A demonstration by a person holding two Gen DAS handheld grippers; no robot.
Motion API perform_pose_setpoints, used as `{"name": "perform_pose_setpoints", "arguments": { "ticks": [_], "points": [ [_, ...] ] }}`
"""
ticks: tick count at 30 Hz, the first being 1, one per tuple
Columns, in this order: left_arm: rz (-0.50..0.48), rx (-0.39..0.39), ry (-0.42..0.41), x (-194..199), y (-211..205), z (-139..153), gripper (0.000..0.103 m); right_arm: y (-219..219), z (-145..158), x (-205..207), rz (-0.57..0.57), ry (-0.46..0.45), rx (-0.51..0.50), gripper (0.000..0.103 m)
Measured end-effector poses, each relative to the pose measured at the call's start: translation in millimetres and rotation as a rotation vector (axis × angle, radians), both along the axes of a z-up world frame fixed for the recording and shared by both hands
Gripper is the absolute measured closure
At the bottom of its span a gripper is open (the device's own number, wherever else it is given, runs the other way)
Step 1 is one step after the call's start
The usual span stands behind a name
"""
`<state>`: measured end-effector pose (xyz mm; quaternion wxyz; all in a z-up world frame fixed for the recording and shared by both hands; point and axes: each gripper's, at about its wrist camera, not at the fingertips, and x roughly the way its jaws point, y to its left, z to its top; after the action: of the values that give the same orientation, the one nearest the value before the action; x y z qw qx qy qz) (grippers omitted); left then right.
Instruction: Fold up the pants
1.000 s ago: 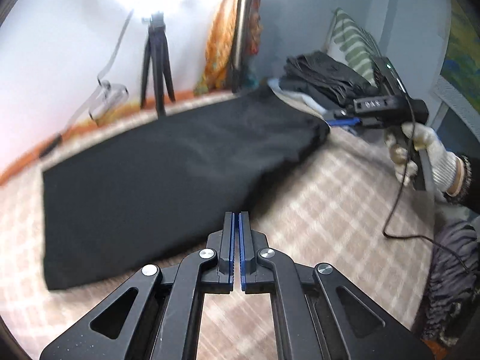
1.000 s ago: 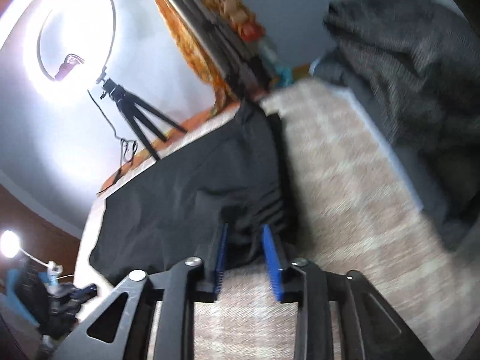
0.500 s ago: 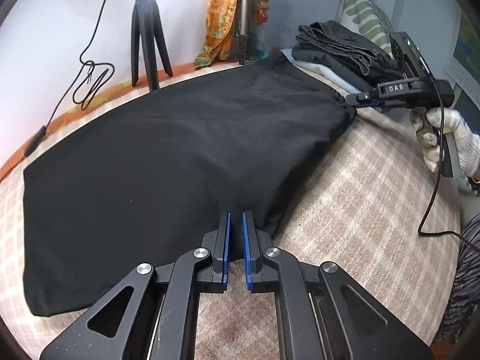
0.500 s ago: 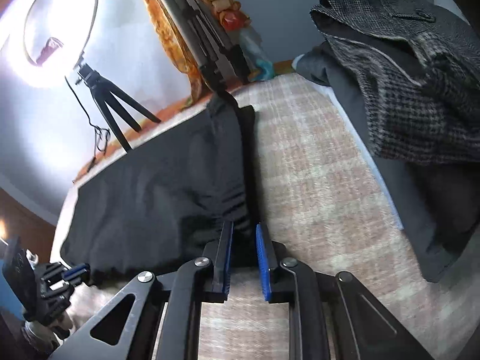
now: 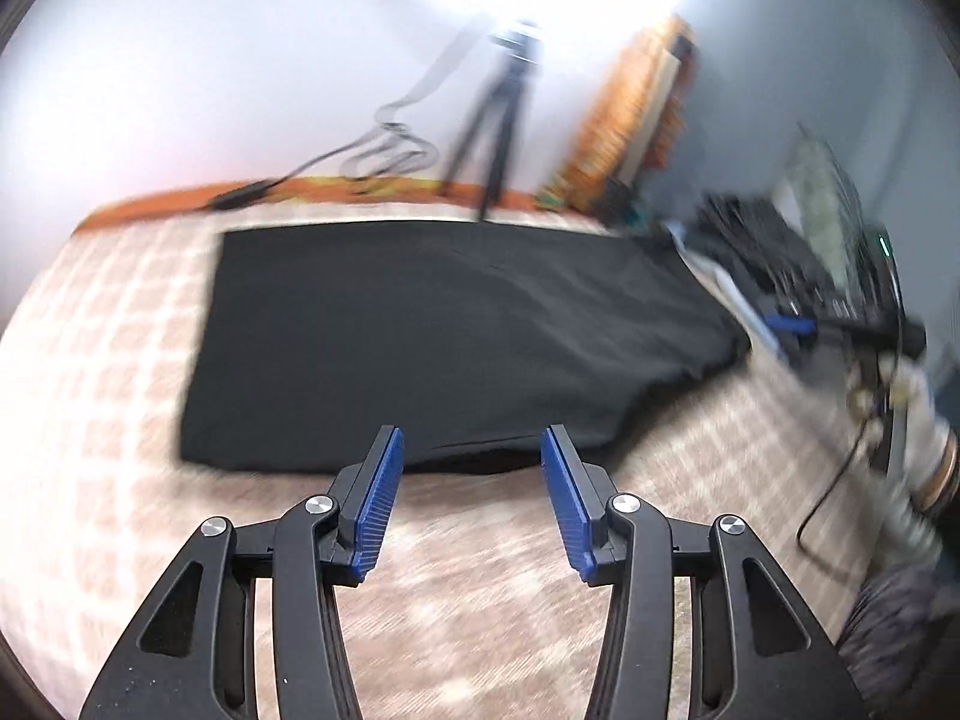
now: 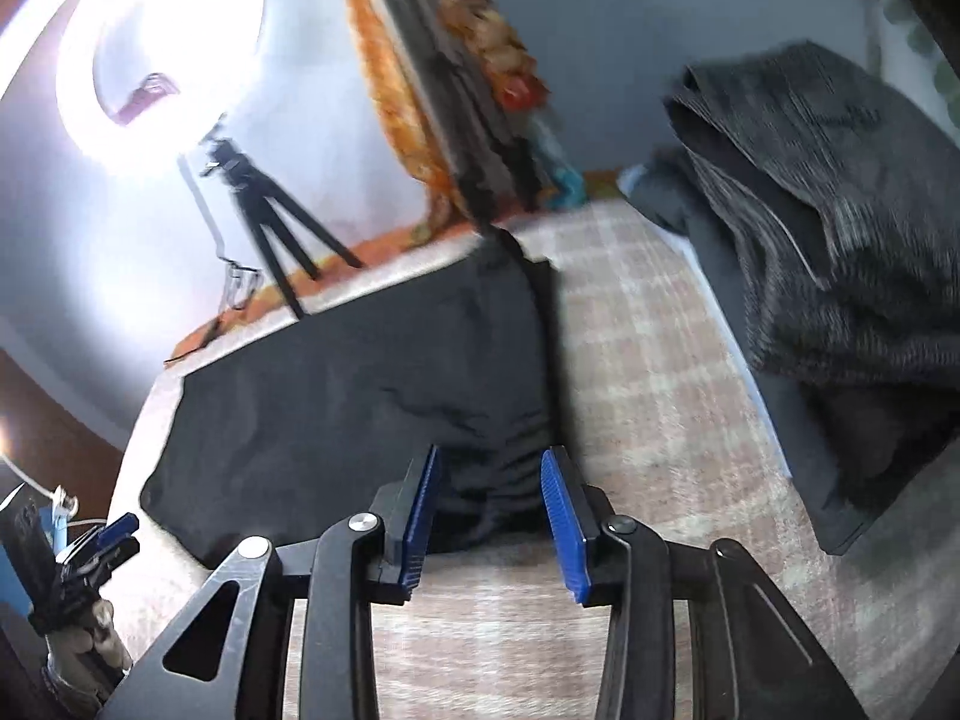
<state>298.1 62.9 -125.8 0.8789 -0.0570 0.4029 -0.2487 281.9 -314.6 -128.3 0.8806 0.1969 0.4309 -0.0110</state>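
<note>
Black pants (image 5: 444, 336) lie flat, folded lengthwise, on a checked beige bedspread (image 5: 480, 576). My left gripper (image 5: 471, 450) hovers just off the pants' near edge, its jaws opening with nothing pressed between the blue pads. In the right wrist view the same pants (image 6: 360, 396) stretch away to the left. My right gripper (image 6: 489, 471) stands over the gathered waistband, jaws opening, the fabric lying between the pads but not pinched. The right gripper (image 5: 792, 324) also shows at the pants' far right end, held by a gloved hand (image 5: 912, 444).
A pile of dark and tweed clothes (image 6: 840, 252) fills the right side of the bed. A tripod (image 5: 504, 126) with a ring light and a cable stands behind the bed by the wall. Orange patterned cloth (image 5: 624, 132) leans there too.
Both grippers have let go of the pants and spread their jaws. The left one has drawn back off the near edge and rolled; the pants now lie flat.
</note>
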Motion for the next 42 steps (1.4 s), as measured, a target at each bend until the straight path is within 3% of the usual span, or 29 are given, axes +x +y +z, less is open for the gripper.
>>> {"name": "perform_pose_setpoints", "arguments": {
  "ticks": [4, 6, 10, 14, 20, 34, 37, 42],
  "points": [
    [0.143, -0.1, 0.074, 4.9, 40.1, -4.4, 0.057, 23.0, 16.1, -0.5, 0.062, -0.034, 0.01, 0.053],
    [0.224, -0.189, 0.137, 6.4, 62.4, -12.2, 0.057, 33.2, 21.6, -1.2, 0.083, -0.047, 0.019, 0.048],
    [0.315, -0.304, 0.219, 6.5, 77.9, -27.6, 0.057, 59.2, 33.9, 2.2, 0.146, -0.069, 0.008, 0.045],
    [0.402, -0.371, 0.293, 10.8, 86.7, -46.8, 0.057, 85.8, 43.0, 8.2, 0.204, -0.076, 0.007, 0.042],
    [0.458, -0.424, 0.325, 21.1, 87.8, -62.0, 0.057, 119.2, 51.4, 18.2, 0.278, -0.084, -0.01, 0.041],
    [0.51, -0.465, 0.237, 54.4, 85.1, -65.6, 0.057, 177.9, 39.1, 64.8, 0.398, -0.017, 0.024, 0.041],
    [0.512, -0.464, 0.223, 60.6, 85.4, -65.7, 0.059, 196.8, 36.0, 80.8, 0.434, 0.003, 0.027, 0.041],
    [0.507, -0.453, 0.209, 69.2, 89.0, -65.9, 0.076, 236.6, 30.3, 103.1, 0.512, 0.032, 0.003, 0.041]
  ]
}}
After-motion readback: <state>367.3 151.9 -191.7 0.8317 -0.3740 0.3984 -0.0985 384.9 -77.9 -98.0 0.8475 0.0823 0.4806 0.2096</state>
